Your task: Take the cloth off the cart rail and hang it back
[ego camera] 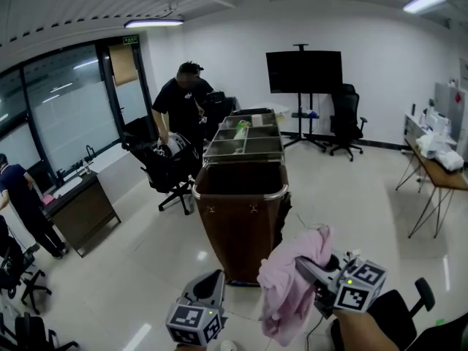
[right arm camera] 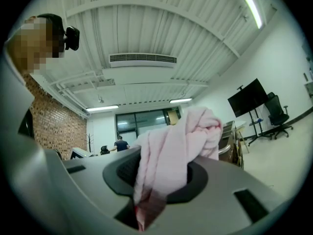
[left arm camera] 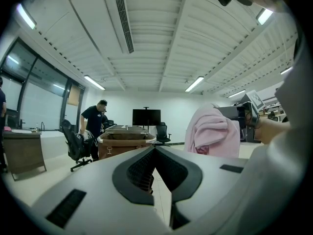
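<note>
- Pale office floor (ego camera: 131,269) is spread round the brown cart (ego camera: 241,225), and its rail (ego camera: 241,193) is seen bare.
- Near the cart's front the pink cloth (ego camera: 292,291) is held; re-hanging is judged in hand, so draping over the rail is called for.
- It is clamped by the right gripper (ego camera: 311,268); the left gripper (ego camera: 214,280) is closed, empty.
- The pinch itself is shown only in the right gripper view.

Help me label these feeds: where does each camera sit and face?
Head view: on the head, looking down at the cart; left gripper and right gripper show.
Left gripper view: behind the shut left fingers, facing the cart; the right hand shows.
Right gripper view: behind right fingers clamping the cloth, facing windows; the head shows.
All share the cloth.
</note>
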